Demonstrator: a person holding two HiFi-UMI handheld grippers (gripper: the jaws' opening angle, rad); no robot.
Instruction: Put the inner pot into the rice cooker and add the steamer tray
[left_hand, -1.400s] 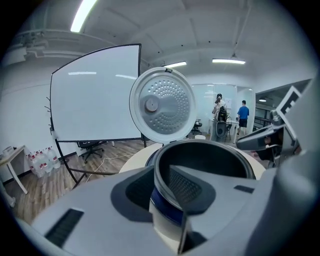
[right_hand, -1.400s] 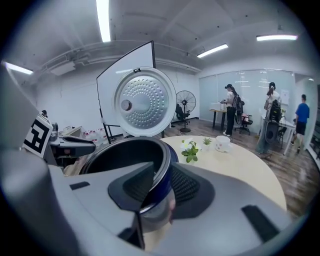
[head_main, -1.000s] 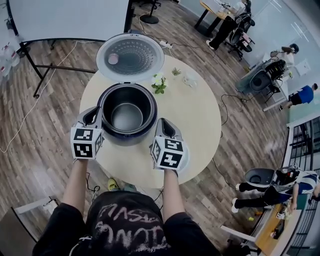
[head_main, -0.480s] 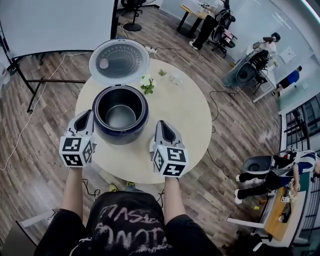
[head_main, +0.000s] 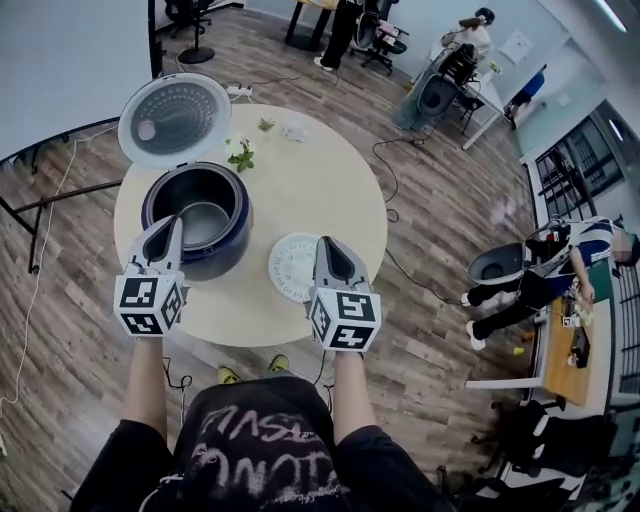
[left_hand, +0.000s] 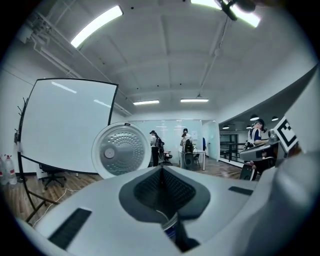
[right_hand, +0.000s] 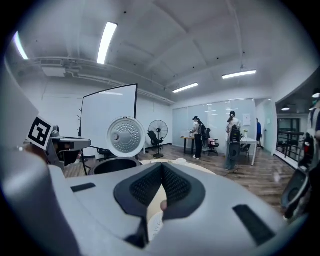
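Both pairs of jaws are pressed fully together and nothing is held between them; this is shown for the left gripper in the left gripper view and for the right gripper in the right gripper view. The rice cooker is stood on the round desk directly ahead of the left jaws, with its rim close to their tips in the head view. The inner pot is seated inside the cooker, and its silvery bottom is exposed. The open lid is raised beyond the cooker, further ahead of the left jaws, and in the left gripper view it is seen just above and to the left of their tips. The steamer tray, a white perforated disc, is laid flat on the desk between the 2 grippers. It lies just to the left of the right jaws and near the cooker but apart from it. In the right gripper view a strip of the steamer tray is glimpsed beneath the closed jaws. A small plant is placed beyond the cooker, ahead of both pairs of jaws.
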